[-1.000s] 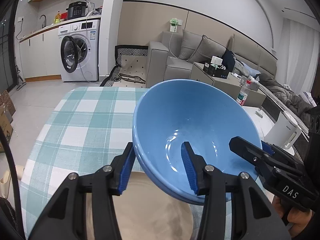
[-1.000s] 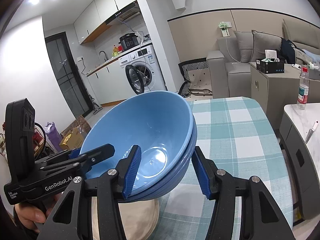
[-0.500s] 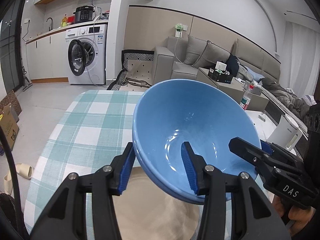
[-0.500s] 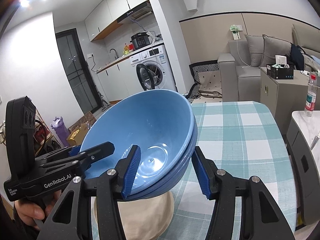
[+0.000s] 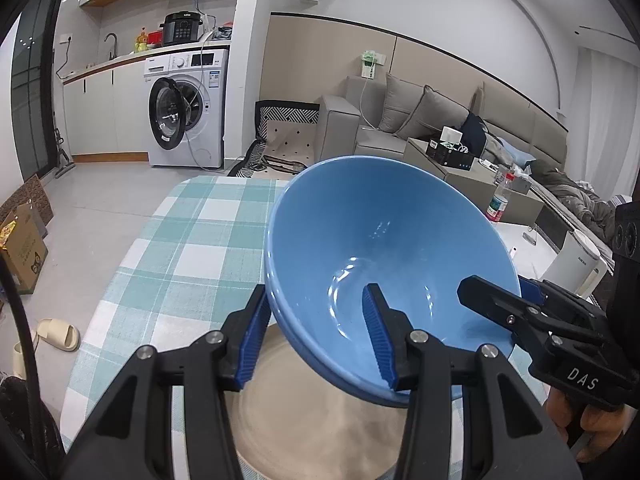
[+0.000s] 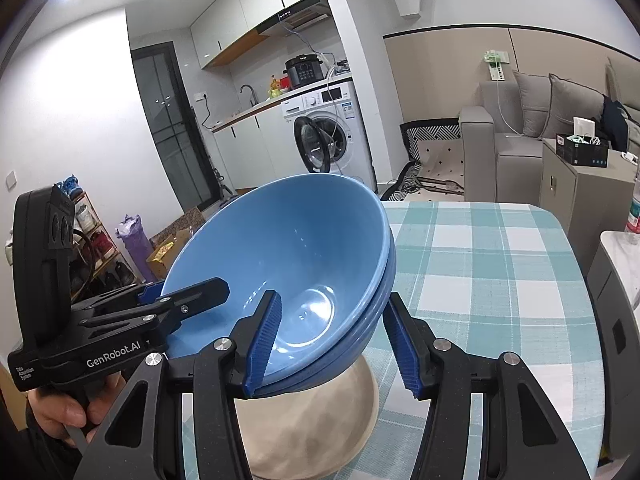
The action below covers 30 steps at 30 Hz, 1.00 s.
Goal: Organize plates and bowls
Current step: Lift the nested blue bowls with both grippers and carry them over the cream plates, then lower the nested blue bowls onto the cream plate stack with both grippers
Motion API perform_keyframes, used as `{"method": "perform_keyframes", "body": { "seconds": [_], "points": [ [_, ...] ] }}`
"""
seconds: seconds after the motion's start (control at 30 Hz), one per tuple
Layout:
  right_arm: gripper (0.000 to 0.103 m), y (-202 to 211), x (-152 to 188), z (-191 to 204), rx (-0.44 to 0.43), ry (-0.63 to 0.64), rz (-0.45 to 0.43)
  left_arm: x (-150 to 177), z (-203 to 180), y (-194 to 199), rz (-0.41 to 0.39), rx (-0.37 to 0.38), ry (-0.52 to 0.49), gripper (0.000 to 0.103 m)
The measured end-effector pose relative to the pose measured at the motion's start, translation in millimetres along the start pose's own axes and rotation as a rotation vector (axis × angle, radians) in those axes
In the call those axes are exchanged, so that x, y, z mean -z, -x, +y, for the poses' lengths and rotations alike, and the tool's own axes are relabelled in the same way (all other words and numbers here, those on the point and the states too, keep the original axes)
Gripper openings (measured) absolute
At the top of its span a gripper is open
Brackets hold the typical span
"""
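A stack of nested blue bowls (image 5: 384, 240) hangs in the air above a beige plate (image 5: 320, 420) on the checked tablecloth. My left gripper (image 5: 316, 340) is shut on the stack's left rim, one finger inside and one outside. My right gripper (image 6: 332, 344) is shut on the opposite rim of the blue bowls (image 6: 288, 248) in the same way. Each gripper shows in the other's view: the right one in the left wrist view (image 5: 520, 312), the left one in the right wrist view (image 6: 168, 304). The beige plate also shows below the bowls in the right wrist view (image 6: 320, 432).
The table with the teal checked cloth (image 5: 188, 248) stretches ahead, its far edge rounded. A white kettle (image 5: 576, 264) stands on a white side counter at the right. A washing machine (image 5: 184, 108) and a grey sofa (image 5: 400, 120) stand beyond the table.
Both grippers have lifted the bowl stack higher above the beige plate. The table and the room have sunk lower in both views.
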State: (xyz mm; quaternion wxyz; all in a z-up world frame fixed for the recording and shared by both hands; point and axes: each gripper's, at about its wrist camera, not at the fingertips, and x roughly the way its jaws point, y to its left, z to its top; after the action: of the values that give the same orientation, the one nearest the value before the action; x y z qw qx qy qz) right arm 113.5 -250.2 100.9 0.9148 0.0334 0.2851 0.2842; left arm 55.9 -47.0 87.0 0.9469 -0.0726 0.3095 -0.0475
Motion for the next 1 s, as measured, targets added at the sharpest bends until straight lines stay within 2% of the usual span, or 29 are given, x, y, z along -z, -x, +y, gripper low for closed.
{"method": "perform_keyframes", "body": {
  "seconds": [1.0],
  "points": [
    [0.054,-31,17,27,-0.049,0.110,0.138,25,29,-1,0.070,-0.053,0.016,0.046]
  ]
}}
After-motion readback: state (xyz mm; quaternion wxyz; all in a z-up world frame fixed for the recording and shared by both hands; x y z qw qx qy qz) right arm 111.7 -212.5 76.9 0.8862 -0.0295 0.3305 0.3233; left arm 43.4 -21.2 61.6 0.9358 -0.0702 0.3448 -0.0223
